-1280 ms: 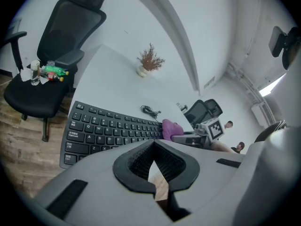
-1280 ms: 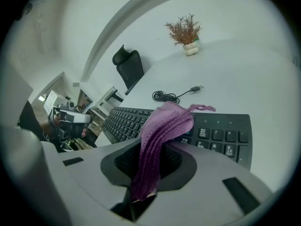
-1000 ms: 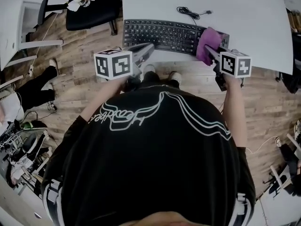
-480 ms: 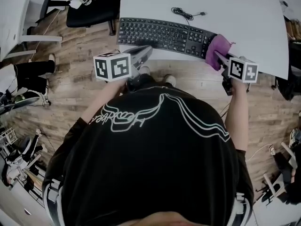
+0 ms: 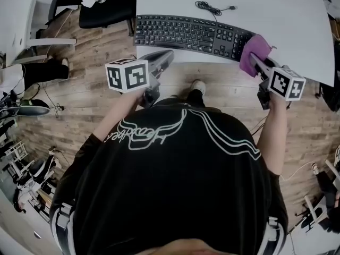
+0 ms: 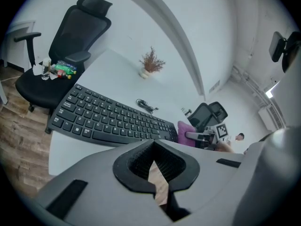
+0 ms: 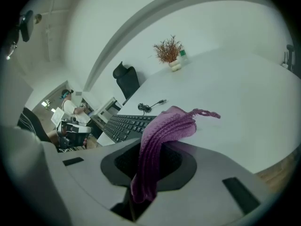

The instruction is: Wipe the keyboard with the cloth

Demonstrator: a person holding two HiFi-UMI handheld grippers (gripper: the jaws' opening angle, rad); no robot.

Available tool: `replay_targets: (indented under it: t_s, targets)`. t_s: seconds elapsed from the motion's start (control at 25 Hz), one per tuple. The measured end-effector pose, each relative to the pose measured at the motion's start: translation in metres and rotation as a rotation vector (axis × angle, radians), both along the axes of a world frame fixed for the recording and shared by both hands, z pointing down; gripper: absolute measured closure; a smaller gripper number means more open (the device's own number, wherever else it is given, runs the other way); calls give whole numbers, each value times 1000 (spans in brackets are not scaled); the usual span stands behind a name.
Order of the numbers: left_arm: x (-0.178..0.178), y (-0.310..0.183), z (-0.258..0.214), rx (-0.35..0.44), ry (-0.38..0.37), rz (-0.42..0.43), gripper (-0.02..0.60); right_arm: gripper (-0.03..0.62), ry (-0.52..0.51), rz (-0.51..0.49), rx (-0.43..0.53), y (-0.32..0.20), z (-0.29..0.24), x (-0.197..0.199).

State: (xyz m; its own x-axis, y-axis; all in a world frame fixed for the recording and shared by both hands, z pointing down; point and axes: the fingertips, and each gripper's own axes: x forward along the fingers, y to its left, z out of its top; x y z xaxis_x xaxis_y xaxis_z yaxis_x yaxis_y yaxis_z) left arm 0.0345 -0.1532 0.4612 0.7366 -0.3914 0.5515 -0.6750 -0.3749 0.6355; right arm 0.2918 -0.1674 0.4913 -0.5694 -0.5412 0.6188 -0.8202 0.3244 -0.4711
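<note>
A black keyboard (image 5: pixel 191 35) lies along the near edge of the white desk (image 5: pixel 287 20). My right gripper (image 5: pixel 256 61) is shut on a purple cloth (image 5: pixel 253 53), which hangs at the keyboard's right end, partly over the desk. In the right gripper view the cloth (image 7: pixel 162 135) bunches up between the jaws of the right gripper (image 7: pixel 150 147), and the keyboard (image 7: pixel 124 125) lies to its left. My left gripper (image 5: pixel 159 59) hovers over the floor just short of the desk edge, shut and empty. In the left gripper view the left gripper (image 6: pixel 153 147) points at the keyboard (image 6: pixel 113 119), with the cloth (image 6: pixel 187 128) at the far right.
A coiled black cable (image 5: pixel 211 7) lies behind the keyboard. A black office chair (image 5: pixel 106 7) with bottles on its seat stands left of the desk. A small dried plant (image 6: pixel 151 64) sits at the desk's back. Another person's leg (image 5: pixel 45 70) is at far left, on the wooden floor.
My right gripper has carried the cloth rightwards, from over the number pad to the keyboard's right end. The left gripper has stayed where it was.
</note>
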Motion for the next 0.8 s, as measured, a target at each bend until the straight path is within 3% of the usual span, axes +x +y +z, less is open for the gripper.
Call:
replay_targets:
  t_s: [0.32,0.68,0.8]
  targets:
    - [0,17,-45,101,69,77,577,534,-20,10,278,27,-86,-43]
    - [-48,94,-129,308,107,187,577,534,-68,-82,444,125,-177,-156]
    - [-64,126,-146,372,109,236,577,534,-133,-86,476,164,-199,-190]
